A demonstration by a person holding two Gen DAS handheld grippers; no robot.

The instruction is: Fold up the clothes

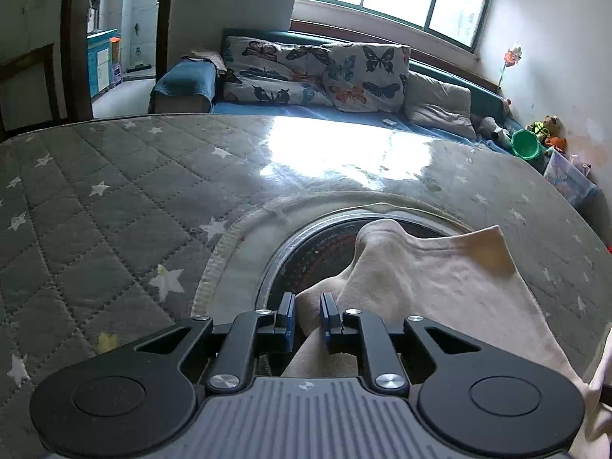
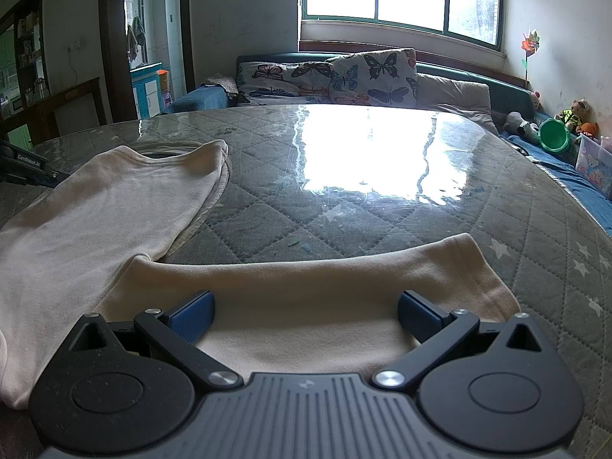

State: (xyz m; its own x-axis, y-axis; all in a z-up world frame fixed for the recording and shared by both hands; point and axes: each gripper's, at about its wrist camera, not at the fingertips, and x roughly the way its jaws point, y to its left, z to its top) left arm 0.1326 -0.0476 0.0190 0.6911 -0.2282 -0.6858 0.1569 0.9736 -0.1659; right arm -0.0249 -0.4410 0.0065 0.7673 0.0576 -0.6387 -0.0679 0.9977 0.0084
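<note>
A cream shirt lies on a round table whose grey quilted star cover sits under a clear glossy sheet. My left gripper is shut on a raised fold of the shirt beside its ribbed neckline. The cloth fills the narrow gap between the blue pads. In the right wrist view the shirt body spreads out to the left and one sleeve stretches across in front. My right gripper hangs open just over that sleeve, holding nothing. The left gripper shows at the shirt's far left edge.
Behind the table runs a blue sofa with butterfly cushions under a bright window. A green bucket, soft toys and a clear plastic box sit at the right. A doorway opens at the back left. Bare table surface lies ahead of the sleeve.
</note>
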